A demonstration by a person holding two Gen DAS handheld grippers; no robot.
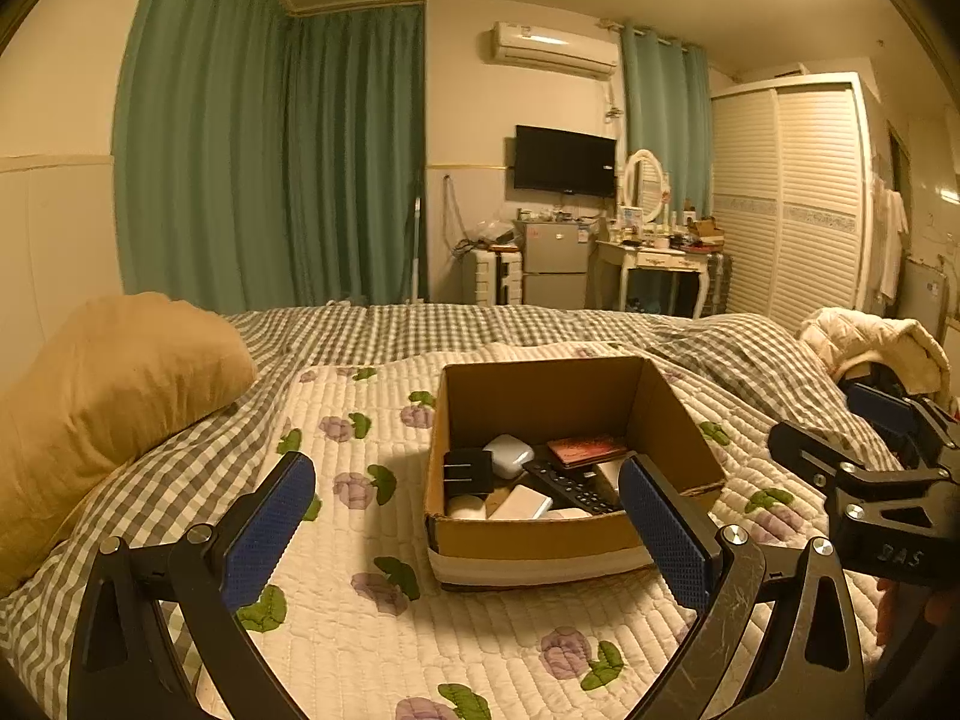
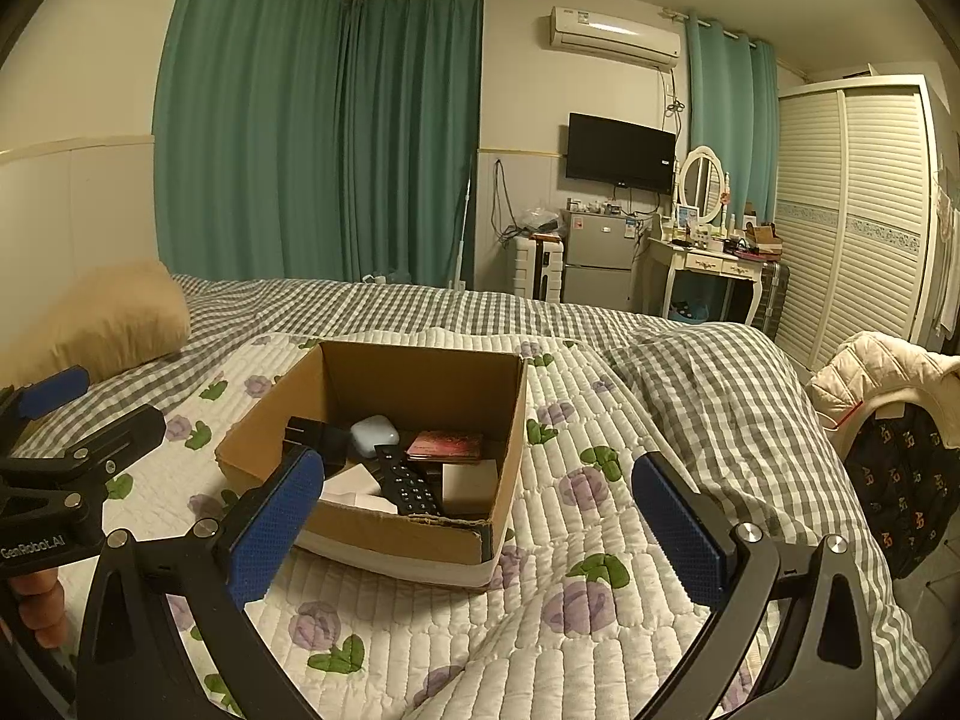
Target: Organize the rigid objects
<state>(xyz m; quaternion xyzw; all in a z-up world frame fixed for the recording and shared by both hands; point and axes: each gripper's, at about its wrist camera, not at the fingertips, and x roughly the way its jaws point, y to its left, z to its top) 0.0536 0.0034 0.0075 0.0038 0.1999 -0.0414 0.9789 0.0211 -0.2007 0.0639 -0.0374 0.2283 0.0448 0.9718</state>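
Left wrist: your left gripper [image 1: 465,516] is spread wide, empty. The cardboard box [image 1: 540,540] sits straight ahead on the quilt [image 1: 360,630], remote [image 1: 570,486] inside, long axis running away-left.

Right wrist: right gripper [image 2: 477,516] released too; box ahead-left, seemingly nearer the left fingers.

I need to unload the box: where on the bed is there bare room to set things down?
Free: floral quilt between the cardboard box and tan pillow, and the quilt right of the box before the checked duvet. Crowded: inside the box, around the remote, adapter and earbud case.
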